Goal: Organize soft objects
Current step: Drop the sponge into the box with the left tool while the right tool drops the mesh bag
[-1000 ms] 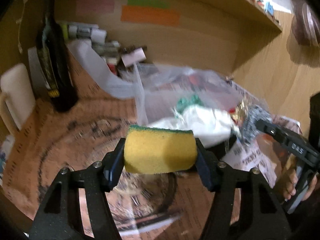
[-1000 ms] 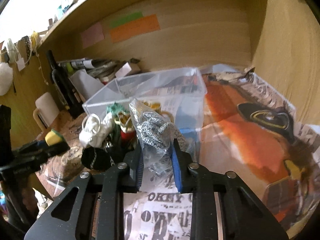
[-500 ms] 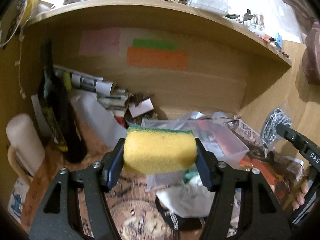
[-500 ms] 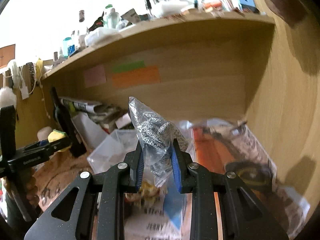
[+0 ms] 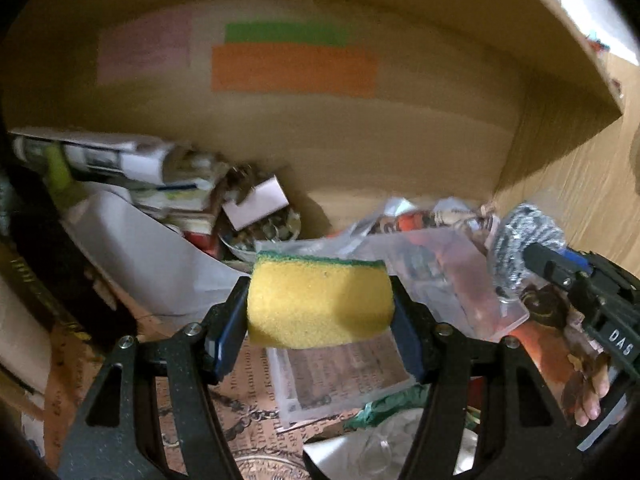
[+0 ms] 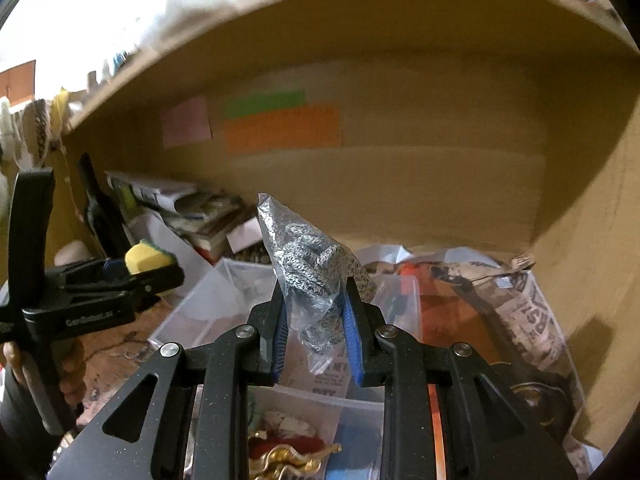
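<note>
My left gripper (image 5: pixel 320 312) is shut on a yellow sponge (image 5: pixel 318 306) with a green scouring top and holds it in the air above a clear plastic box (image 5: pixel 400 272). My right gripper (image 6: pixel 316 320) is shut on a clear bag of grey knit fabric (image 6: pixel 312 272) and holds it above the same clear box (image 6: pixel 224 296). The left gripper and its sponge (image 6: pixel 146 258) show at the left of the right wrist view. The right gripper with its bag (image 5: pixel 520 244) shows at the right of the left wrist view.
A dark bottle (image 6: pixel 100 204) and a pile of papers and boxes (image 5: pixel 160 184) stand at the back left against the wooden wall. White and green soft items (image 5: pixel 392 412) and a gold and red item (image 6: pixel 288 448) lie below the grippers. Newspaper (image 6: pixel 520 304) covers the surface.
Both grippers rose from low over the heap of soft items, then moved forward and closer to the clear box and back wall. Each still holds its object.
</note>
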Tool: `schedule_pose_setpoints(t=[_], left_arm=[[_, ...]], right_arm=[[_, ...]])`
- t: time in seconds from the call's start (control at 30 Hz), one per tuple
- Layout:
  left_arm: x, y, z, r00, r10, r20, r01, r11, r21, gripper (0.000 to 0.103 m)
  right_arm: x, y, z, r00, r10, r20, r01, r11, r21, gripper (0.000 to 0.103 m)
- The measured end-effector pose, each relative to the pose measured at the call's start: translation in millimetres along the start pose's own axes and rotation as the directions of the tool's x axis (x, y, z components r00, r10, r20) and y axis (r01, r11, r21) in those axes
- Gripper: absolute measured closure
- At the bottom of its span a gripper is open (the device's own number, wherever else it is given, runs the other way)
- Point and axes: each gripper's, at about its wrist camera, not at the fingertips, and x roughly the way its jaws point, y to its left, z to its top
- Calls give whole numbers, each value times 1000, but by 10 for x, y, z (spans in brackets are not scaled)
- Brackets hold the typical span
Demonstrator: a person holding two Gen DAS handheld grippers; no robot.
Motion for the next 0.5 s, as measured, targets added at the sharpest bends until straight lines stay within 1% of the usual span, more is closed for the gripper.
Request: schedule_pose_setpoints(t=[0.17,0.27,0.5], left_arm=[[334,-55,34,995,-31,-99,33,999,19,39],[544,-104,50,987,-23,-157,30,999,41,39],[867,-209,34,971,2,-240,23,995,97,39]], right_arm=[[333,-82,-53,994,17,-108,-16,1000,10,80],[477,-101,-92,987,17,-159,-15,1000,14,80],[721,-164,-180,966,34,-257,-21,998,53,80]])
